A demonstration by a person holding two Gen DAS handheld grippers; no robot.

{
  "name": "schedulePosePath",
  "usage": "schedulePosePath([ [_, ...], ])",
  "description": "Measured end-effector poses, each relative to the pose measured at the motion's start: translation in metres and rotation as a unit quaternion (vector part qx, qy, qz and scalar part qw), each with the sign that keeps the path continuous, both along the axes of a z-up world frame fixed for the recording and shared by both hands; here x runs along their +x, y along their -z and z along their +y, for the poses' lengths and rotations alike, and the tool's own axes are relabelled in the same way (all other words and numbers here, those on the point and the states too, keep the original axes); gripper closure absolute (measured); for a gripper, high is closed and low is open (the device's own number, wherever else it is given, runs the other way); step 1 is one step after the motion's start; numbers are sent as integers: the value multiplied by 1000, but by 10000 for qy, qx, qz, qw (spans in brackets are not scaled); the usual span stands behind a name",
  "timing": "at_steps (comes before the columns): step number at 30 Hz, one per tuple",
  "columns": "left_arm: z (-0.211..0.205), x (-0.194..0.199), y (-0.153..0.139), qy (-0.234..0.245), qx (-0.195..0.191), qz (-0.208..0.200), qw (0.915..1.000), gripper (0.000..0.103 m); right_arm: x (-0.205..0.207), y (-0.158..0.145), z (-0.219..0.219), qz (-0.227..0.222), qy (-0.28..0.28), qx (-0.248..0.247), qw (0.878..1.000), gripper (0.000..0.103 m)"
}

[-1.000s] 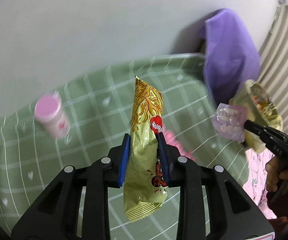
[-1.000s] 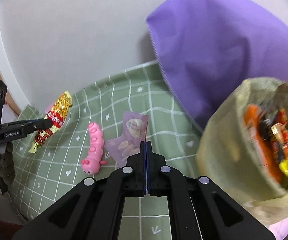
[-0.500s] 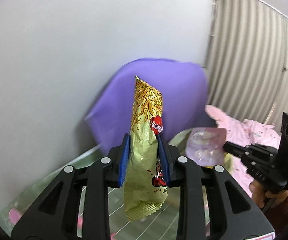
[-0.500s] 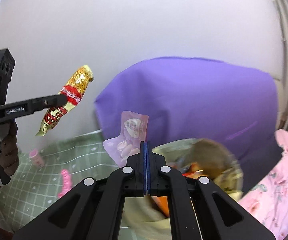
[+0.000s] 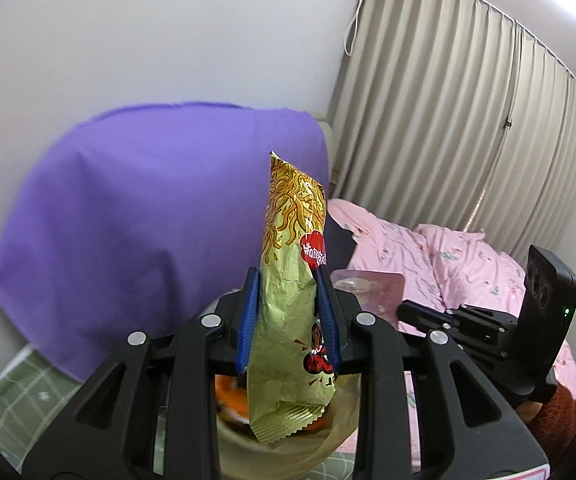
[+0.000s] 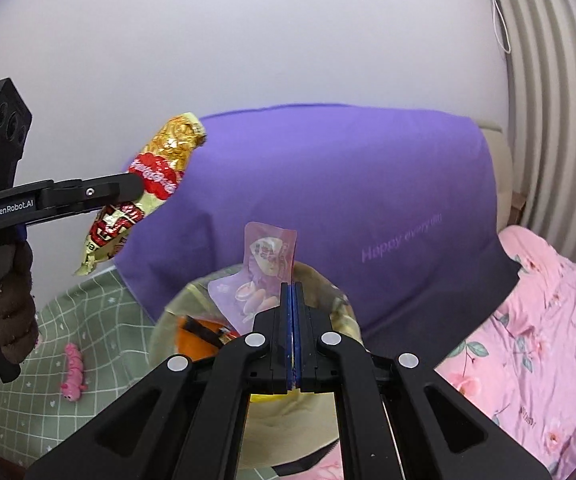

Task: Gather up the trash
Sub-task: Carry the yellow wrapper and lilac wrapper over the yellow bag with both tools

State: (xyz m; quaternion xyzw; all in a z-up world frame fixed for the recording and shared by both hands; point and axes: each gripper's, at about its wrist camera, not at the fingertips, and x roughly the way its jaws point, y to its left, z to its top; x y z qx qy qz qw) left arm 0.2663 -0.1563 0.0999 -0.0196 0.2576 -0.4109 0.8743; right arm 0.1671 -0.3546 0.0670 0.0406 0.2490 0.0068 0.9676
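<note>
Snack wrapper (image 6: 144,192) beside "GenRobot.AI" claw (image 6: 138,188)

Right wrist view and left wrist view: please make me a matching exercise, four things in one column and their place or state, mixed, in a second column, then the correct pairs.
Things
1. gold snack packet
2. pale purple wrapper
3. pink caterpillar toy
4. purple pillow

Places or states
A. lying on the green checked cover
B. pinched in the right gripper
C. leaning against the wall
D. clamped in the left gripper

Pairs: 1-D, 2-B, 3-A, 4-C
</note>
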Motion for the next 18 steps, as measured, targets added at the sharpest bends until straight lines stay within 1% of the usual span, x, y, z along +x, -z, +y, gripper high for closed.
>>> schedulePosePath([
  [3,-19,7,9,86,-5,176,9998,76,11,11,-6,162,-70,66,9998,100],
  [5,-21,16,19,150,-69,342,9993,76,19,20,-6,298,-172,115,9993,100],
  [9,-32,32,49,185,-97,790,9967,76,37,39,1,599,-350,99,9975,100],
  [11,-35,37,69,193,32,976,9950,76,43,46,1,711,-372,108,9967,100],
  [13,-39,42,88,154,302,1096,9934,76,47,51,-1,784,-394,139,9960,100],
  [15,-40,43,101,83,540,1179,9915,76,49,53,-1,847,-442,147,9953,100],
  [18,-35,42,113,-41,672,1298,9893,76,52,58,-3,958,-577,113,9937,100],
])
